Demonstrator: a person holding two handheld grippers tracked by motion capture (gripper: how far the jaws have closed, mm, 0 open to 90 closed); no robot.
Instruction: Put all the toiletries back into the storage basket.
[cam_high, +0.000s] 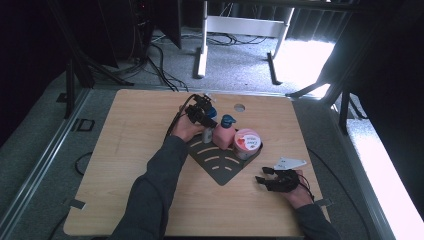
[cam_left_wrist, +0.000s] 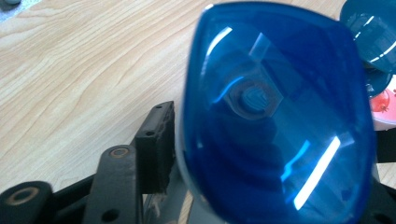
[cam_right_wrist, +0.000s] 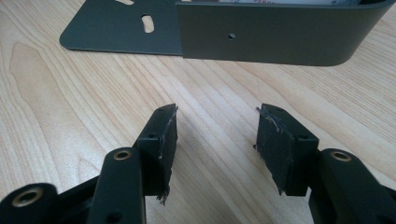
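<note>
A small pale bottle (cam_high: 207, 134) with a big glossy blue cap (cam_left_wrist: 275, 107) stands at the back corner of a dark slotted rack (cam_high: 222, 162). My left gripper (cam_high: 202, 112) reaches over it from the far side, with the cap between its jaws. The left pad (cam_left_wrist: 156, 149) sits a thin sliver off the bottle's side, and the cap hides the other pad. Beside it stand a pink pump bottle (cam_high: 223, 134) and a round pink-lidded tub (cam_high: 247, 142). My right gripper (cam_right_wrist: 215, 135) rests open and empty on the wood, just short of the rack's curved wall (cam_right_wrist: 271, 37).
The wooden table (cam_high: 125, 150) has a round hole (cam_high: 239, 107) near its far edge. Bare wood lies to the left of the rack and in front of it. Cables and desk legs stand on the floor beyond the table.
</note>
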